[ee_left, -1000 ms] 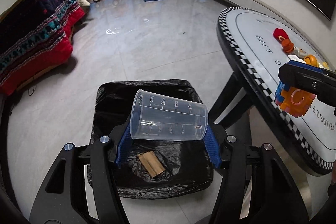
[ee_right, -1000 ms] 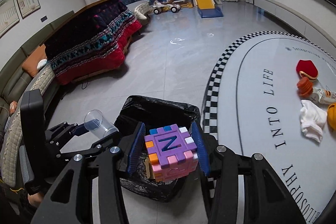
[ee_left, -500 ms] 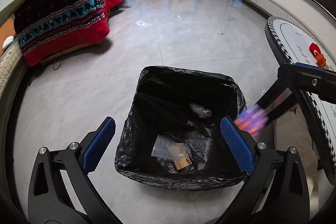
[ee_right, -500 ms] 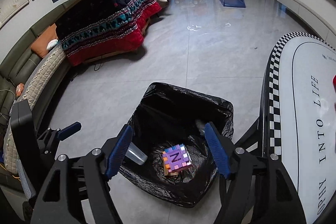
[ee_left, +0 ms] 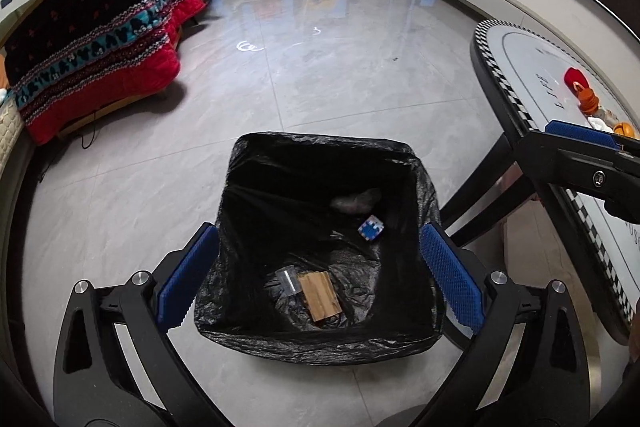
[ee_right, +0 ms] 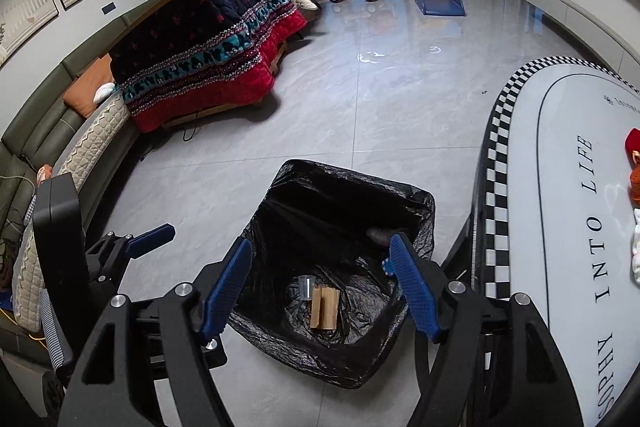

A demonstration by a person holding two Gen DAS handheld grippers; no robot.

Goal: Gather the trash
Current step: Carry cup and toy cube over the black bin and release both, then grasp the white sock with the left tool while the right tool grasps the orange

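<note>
Trash bin (ee_left: 320, 163), black-lined, sits on grey tiled floor (ee_left: 340, 67) beside checker-edged table (ee_right: 560, 147). Inside we see clear cup (ee_left: 289, 279), cardboard piece (ee_left: 322, 295), puzzle cube (ee_left: 371, 228); grey lump at back unclear to us. Left gripper (ee_left: 316, 281) and right gripper (ee_right: 320, 287) both spread wide, empty. Table items cut off.
</note>
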